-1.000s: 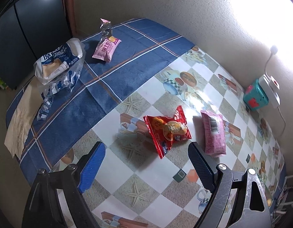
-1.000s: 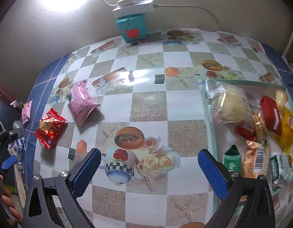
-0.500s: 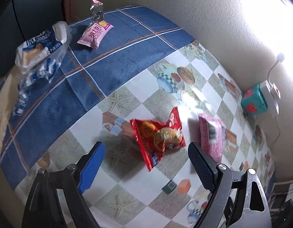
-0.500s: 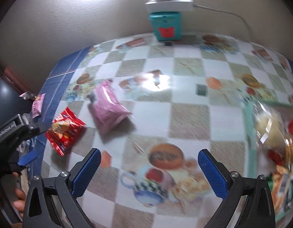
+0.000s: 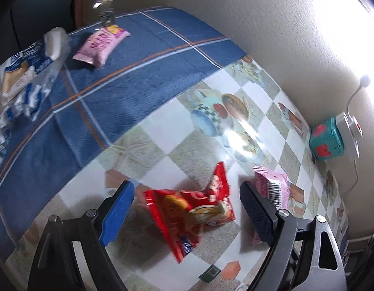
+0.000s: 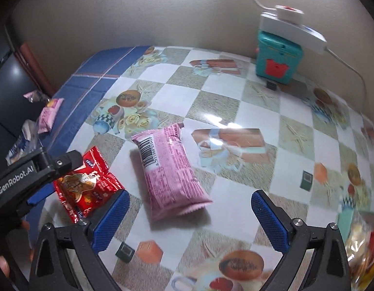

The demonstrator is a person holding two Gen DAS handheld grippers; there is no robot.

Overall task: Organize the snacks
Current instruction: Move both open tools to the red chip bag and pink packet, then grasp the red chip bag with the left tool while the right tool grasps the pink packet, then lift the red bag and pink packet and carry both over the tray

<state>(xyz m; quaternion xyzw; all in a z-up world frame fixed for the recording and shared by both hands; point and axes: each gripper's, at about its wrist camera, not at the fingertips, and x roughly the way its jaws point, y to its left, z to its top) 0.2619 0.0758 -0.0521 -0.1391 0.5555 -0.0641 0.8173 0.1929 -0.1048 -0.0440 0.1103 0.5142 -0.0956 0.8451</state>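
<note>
A red snack packet (image 5: pixel 191 213) lies on the checked tablecloth between the fingers of my open left gripper (image 5: pixel 187 214), which hovers close over it. It also shows in the right wrist view (image 6: pixel 86 181), partly behind the left gripper's body. A large pink packet (image 6: pixel 167 169) lies flat just ahead of my open, empty right gripper (image 6: pixel 190 220); it also shows in the left wrist view (image 5: pixel 274 189), behind the left gripper's right finger. A small pink packet (image 5: pixel 100 44) and a white and blue bread bag (image 5: pixel 26 65) lie far off on the blue cloth.
A teal box (image 6: pixel 278 57) with a white power strip (image 6: pixel 291 29) on top stands against the wall. Bagged snacks (image 6: pixel 364 245) show at the right edge of the right wrist view. A dark cabinet (image 5: pixel 29 12) stands beyond the table's far end.
Both grippers moved in. The left one came down over the red packet, which now sits between its fingers. The right one swung left toward the pink packet, leaving the snack tray mostly out of view.
</note>
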